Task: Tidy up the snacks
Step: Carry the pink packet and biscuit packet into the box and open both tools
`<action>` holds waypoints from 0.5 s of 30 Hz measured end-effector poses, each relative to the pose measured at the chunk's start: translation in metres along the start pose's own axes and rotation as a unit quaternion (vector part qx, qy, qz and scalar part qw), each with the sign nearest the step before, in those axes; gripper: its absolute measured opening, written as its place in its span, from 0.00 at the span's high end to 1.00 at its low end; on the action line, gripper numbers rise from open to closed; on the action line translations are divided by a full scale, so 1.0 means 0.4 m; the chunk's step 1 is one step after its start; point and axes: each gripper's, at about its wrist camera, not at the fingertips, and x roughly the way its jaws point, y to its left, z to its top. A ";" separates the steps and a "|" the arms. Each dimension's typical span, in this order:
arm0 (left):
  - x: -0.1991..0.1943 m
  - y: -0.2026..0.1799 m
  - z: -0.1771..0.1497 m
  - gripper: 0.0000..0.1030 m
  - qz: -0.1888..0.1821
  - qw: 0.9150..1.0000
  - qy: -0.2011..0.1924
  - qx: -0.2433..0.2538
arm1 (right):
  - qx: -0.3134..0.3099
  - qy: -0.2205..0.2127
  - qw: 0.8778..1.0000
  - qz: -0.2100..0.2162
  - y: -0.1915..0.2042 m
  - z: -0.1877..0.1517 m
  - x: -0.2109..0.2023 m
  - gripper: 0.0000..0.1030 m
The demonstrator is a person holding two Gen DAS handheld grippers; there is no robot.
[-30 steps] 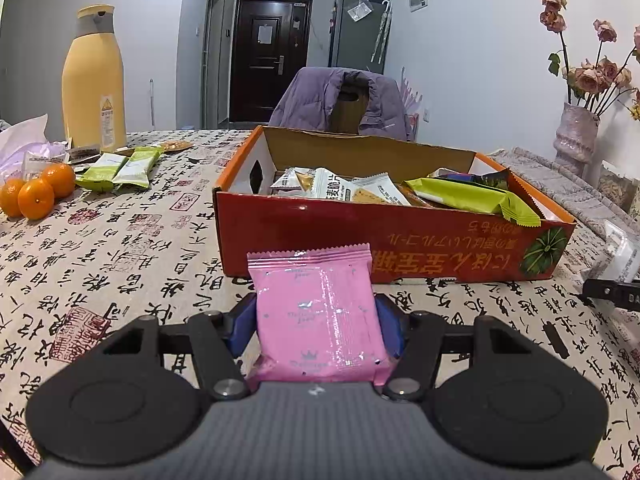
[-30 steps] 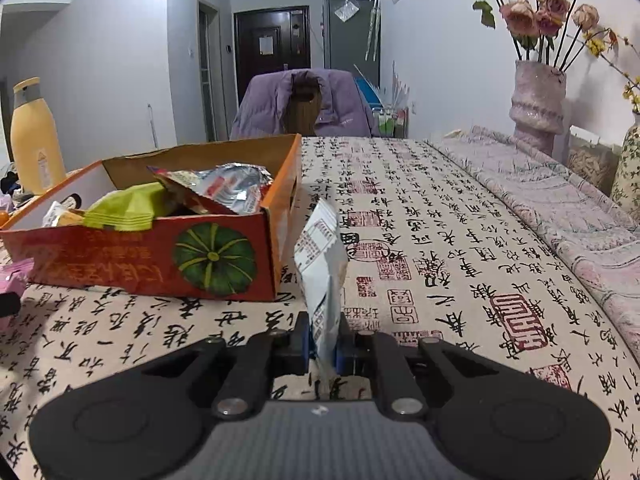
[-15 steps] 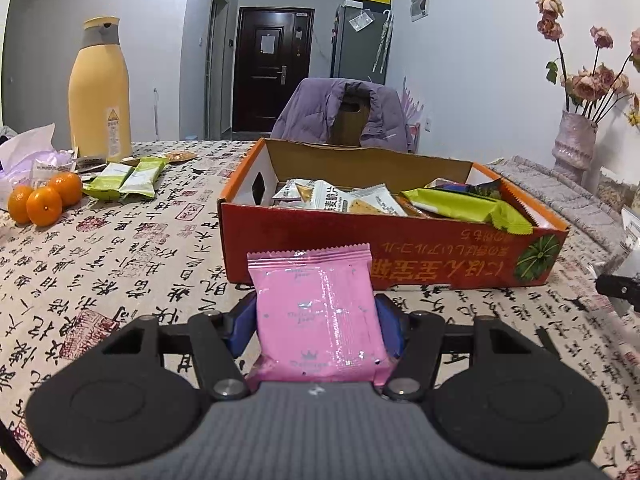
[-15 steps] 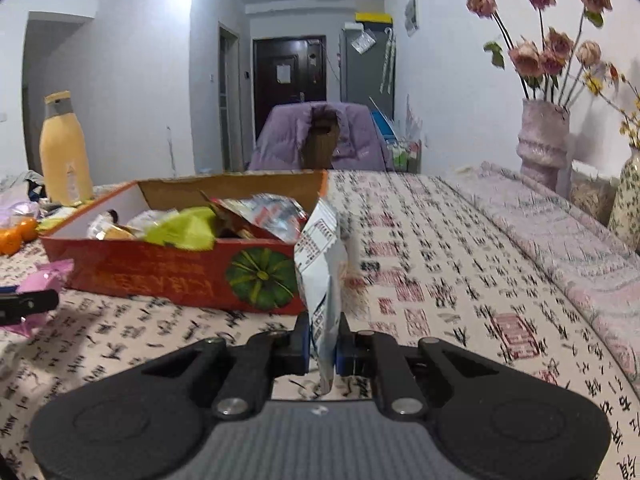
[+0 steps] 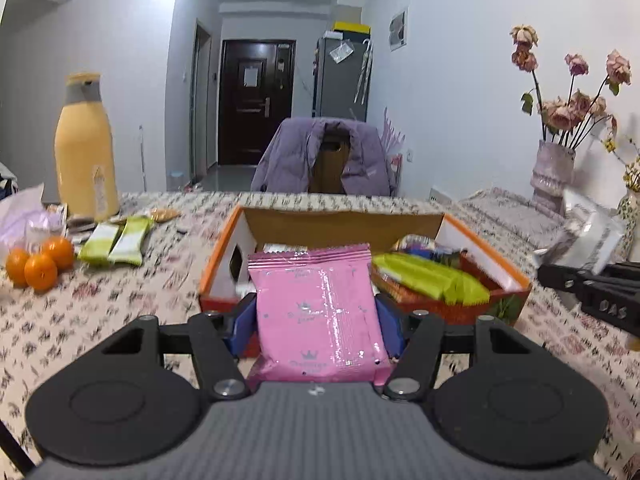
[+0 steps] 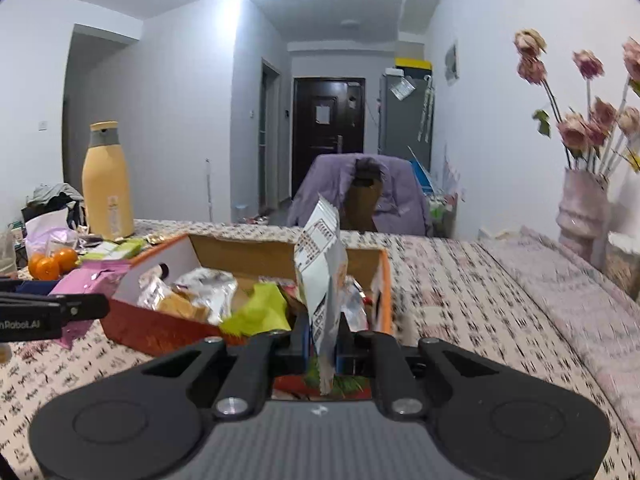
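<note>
Seen only from the left wrist: two green packets [image 5: 116,241] flat on the patterned counter [image 5: 120,304] at mid-left, plus the right tool [image 5: 576,280] entering at the right edge with a silvery white packet [image 5: 592,236] in its grip. Seen only from the right wrist: the inside of the orange box [image 6: 384,280] from its right end, with crinkled silver wrappers [image 6: 208,284], a tan biscuit pack [image 6: 180,306] and a green wrapper [image 6: 260,312] heaped in it, and a dark heap of clothes [image 6: 56,196] at the far left. Shared by both: tall yellow bottle [image 5: 86,148], oranges [image 5: 40,264], purple jacket [image 5: 324,152] on a chair, vase of dried roses [image 5: 554,168]. In the left view, left tool [image 5: 318,316] clenched on a pink packet [image 5: 320,312], blue pads pressing both side edges, packet standing upright at frame centre and covering the near wall of the orange box [image 5: 224,248]. Glossy pink foil, crimped top seam, small crown marks, faint lettering too blurred to read. In the right view, right tool [image 6: 323,344] pinched tight on the white packet [image 6: 320,264], held edge-on and upright at centre, rising in front of the box's right half. White face printed with dense black text, a hint of orange on its far side. Pink packet [image 6: 92,280] and left tool's arm [image 6: 52,312] at the left edge, beside the box's left end.
</note>
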 end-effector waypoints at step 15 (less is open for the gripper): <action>0.107 -0.027 0.143 0.39 0.013 1.000 -0.016 0.009 | -0.014 -0.002 1.000 0.027 0.044 0.121 0.152 0.89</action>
